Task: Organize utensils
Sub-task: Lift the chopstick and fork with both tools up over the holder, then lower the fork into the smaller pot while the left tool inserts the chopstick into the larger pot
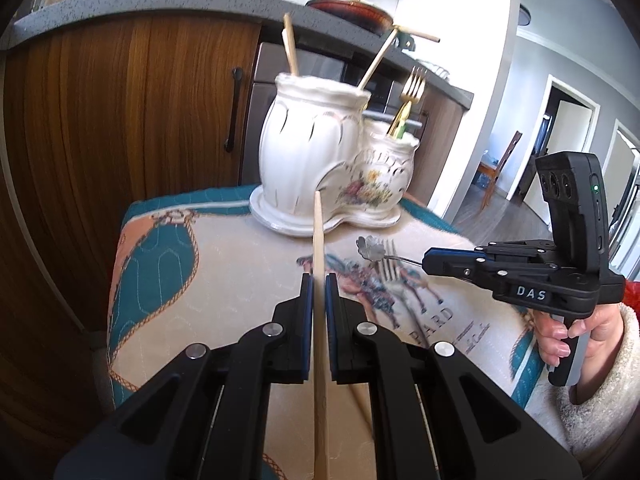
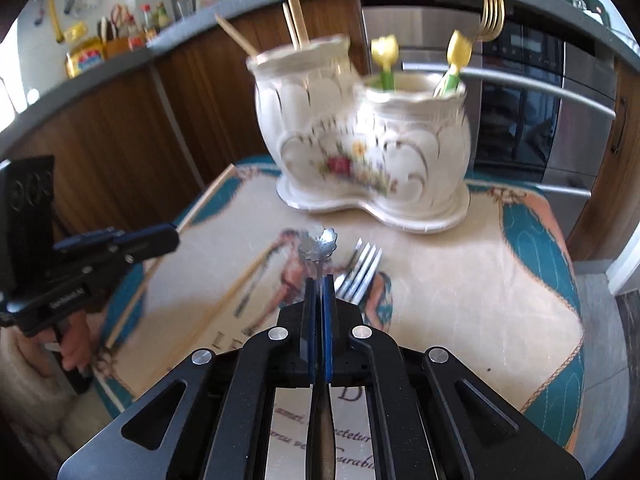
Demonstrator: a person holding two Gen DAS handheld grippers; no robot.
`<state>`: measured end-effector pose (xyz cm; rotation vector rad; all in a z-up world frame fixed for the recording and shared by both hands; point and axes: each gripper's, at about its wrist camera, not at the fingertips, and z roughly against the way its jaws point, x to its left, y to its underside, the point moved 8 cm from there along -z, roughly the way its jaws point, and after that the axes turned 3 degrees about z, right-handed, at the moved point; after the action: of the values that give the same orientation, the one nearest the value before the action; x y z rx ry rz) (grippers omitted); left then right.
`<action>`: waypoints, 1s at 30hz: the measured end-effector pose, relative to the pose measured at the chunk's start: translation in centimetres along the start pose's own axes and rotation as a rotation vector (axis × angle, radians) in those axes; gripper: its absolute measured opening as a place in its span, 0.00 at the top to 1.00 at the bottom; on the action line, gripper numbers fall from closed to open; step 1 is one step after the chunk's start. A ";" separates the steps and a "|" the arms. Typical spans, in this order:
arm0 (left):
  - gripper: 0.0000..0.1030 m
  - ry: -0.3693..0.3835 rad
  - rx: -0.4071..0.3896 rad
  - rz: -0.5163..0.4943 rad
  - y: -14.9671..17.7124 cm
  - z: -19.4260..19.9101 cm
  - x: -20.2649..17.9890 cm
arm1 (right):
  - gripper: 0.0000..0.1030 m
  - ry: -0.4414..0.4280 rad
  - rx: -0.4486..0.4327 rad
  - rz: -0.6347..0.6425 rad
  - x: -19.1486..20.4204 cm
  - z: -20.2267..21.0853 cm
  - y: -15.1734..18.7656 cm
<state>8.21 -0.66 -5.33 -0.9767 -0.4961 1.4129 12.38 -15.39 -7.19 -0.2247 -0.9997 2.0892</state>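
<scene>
Utensils split between holder, tools and tabletop (image 2: 500,280). Left tool (image 1: 319,280) clamped on one wooden chopstick (image 1: 319,240). Twin ceramic holder (image 2: 360,148): taller left cup with three chopsticks (image 2: 296,8), lower right cup with one gold fork (image 2: 493,8) and two tulip-topped pieces (image 2: 385,56). Right tool (image 2: 319,284) closed on a flower-ended spoon (image 2: 320,240). One silver fork (image 2: 360,272) flat on the tabletop.

Counted: 3 chopsticks (image 2: 294,4) standing in holder's tall pot, 1 more (image 1: 319,264) in jaws, 1 (image 2: 224,304) on worktop cloth. 2 tulip-topped utensils (image 2: 385,56), 1 gold fork (image 2: 493,8), 1 silver fork (image 2: 362,270), 1 flower-ended spoon (image 2: 319,240).
</scene>
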 end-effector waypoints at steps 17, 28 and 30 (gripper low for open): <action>0.94 0.067 -0.192 -0.032 -8.5 3.0 -2.0 | 0.96 0.007 -0.456 -0.090 -1.4 8.1 -8.5; 0.94 0.103 -0.347 0.003 -18.3 0.8 -3.2 | 0.96 -0.129 -0.594 -0.261 -6.4 6.6 -15.3; 0.94 0.109 -0.362 0.010 -19.5 0.2 -3.3 | 0.96 -0.151 -0.598 -0.279 -7.2 6.1 -16.1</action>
<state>19.06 -1.38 11.21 -1.3398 -0.6814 1.2942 23.77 -18.11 7.28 -0.2115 -1.6341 1.5323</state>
